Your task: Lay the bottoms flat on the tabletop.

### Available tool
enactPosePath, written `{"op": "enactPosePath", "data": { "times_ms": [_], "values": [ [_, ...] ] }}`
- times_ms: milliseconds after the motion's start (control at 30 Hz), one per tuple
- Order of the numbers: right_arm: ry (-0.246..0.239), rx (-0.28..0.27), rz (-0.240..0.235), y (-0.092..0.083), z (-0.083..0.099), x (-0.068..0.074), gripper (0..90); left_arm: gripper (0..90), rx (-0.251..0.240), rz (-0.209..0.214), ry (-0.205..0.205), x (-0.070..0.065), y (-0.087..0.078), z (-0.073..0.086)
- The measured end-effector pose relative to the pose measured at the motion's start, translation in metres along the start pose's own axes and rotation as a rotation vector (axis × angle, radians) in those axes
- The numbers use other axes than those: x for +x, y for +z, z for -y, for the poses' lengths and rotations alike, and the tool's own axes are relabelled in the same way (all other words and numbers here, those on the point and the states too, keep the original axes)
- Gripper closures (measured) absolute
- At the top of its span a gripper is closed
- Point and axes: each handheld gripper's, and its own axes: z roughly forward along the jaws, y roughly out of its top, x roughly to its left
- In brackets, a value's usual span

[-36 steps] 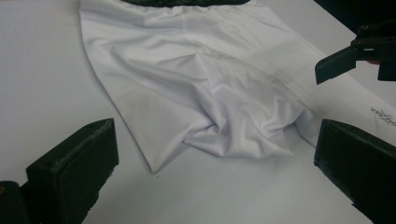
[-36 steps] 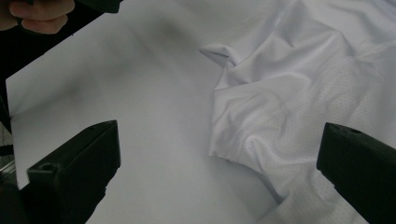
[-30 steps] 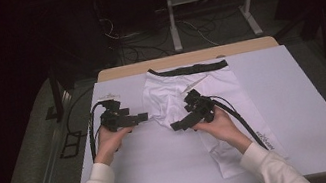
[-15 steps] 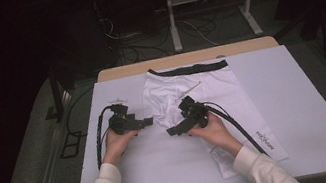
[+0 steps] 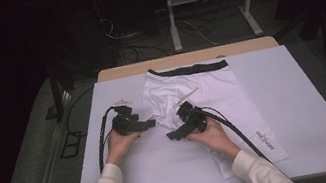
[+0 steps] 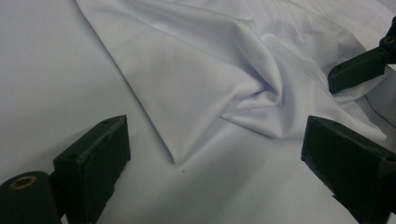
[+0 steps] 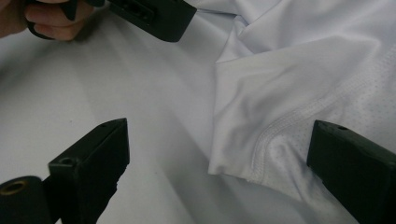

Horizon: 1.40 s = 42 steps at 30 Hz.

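two grippers hang low over the white shorts [image 5: 197,93] on the counter [image 5: 304,97]. the left gripper [image 6: 210,154] has its fingers wide, just narrowing, a folded corner between them, unpinched. the right gripper [image 7: 215,163] likewise straddles a hemmed edge, fingers wide, just narrowing. judging by this, the garment lies rumpled and unfolded; gripping and folding remain.

Smooth white cloth shorts [image 5: 192,94] with mesh panels lie on matt tabletop [image 5: 304,97].
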Motion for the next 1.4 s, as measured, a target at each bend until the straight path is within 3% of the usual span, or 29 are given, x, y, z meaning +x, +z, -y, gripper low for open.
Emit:
{"op": "enactPosePath", "data": {
  "times_ms": [233,333,567,733,833,933,1000,1133,1400],
  "values": [
    [0.017,-0.020,0.003,-0.004,0.004,-0.004,13.8,21.8,0.004,-0.023,0.054,-0.004,0.001,0.000],
    [0.022,-0.023,0.014,-0.005,0.004,-0.004,19.3,28.7,0.011,-0.068,0.089,-0.008,0.003,0.000],
    [0.008,-0.039,0.054,-0.005,0.003,-0.005,39.1,55.8,-0.005,-0.177,0.125,-0.013,0.006,0.000],
    [0.000,-0.054,0.061,-0.003,0.003,-0.008,50.8,74.2,-0.031,-0.223,0.107,-0.011,0.007,0.001],
    [0.000,-0.062,0.067,-0.002,0.002,-0.010,60.8,84.7,-0.035,-0.192,0.074,-0.010,0.008,0.000],
    [-0.028,-0.059,0.093,-0.002,0.002,-0.009,74.3,86.7,-0.019,-0.200,0.074,-0.011,0.009,-0.003],
    [-0.032,-0.048,0.078,-0.002,0.002,-0.010,83.4,87.2,-0.006,-0.208,0.091,-0.012,0.008,-0.005],
    [-0.015,-0.067,0.049,-0.011,0.000,-0.013,84.8,87.2,0.002,-0.231,0.144,-0.018,-0.001,-0.012],
    [0.037,-0.190,0.007,-0.057,-0.012,-0.027,84.8,87.1,-0.022,-0.247,0.211,-0.030,-0.019,-0.047]
  ]
}}
